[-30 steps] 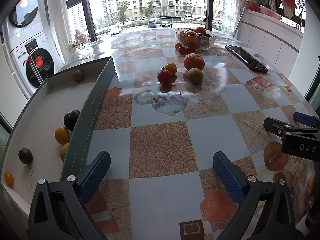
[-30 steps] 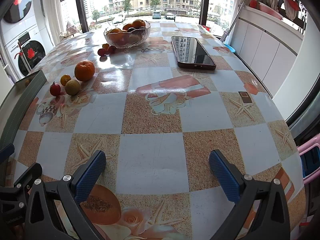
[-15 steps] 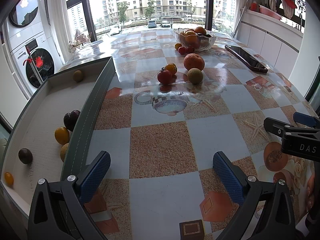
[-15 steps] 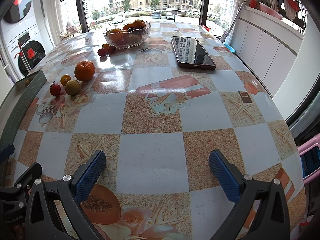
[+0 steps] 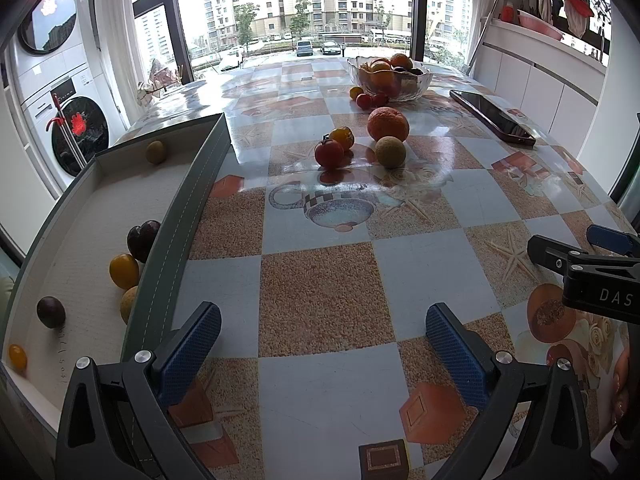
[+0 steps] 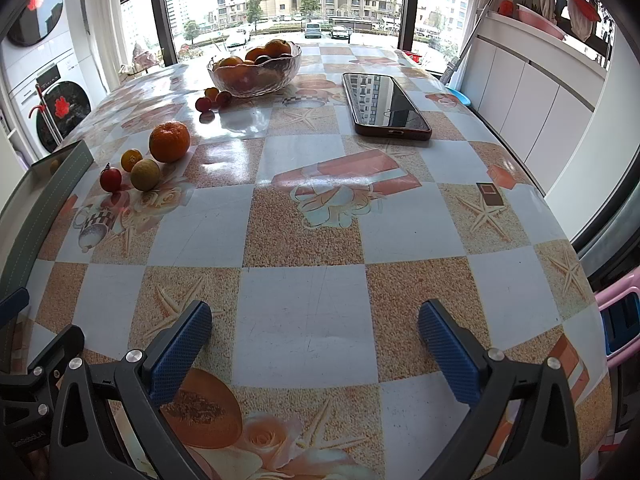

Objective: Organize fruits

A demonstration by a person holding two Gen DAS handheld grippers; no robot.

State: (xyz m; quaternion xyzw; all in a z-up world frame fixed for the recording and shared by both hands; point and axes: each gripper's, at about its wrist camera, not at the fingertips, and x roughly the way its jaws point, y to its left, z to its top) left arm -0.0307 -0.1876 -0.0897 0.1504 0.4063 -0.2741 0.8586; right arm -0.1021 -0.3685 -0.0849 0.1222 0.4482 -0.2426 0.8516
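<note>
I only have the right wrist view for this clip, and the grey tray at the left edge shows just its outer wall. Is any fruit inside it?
Observer: Yes. In the left wrist view the tray holds six pieces, among them a dark plum and a yellow tomato close against the wall you see.
Operator: Is the left gripper carrying anything?
Observer: No. The left gripper has its jaws wide apart, with only tablecloth between them.
Operator: Anything at the tray's near end?
Observer: A small orange fruit sits alone in the near corner.
</note>
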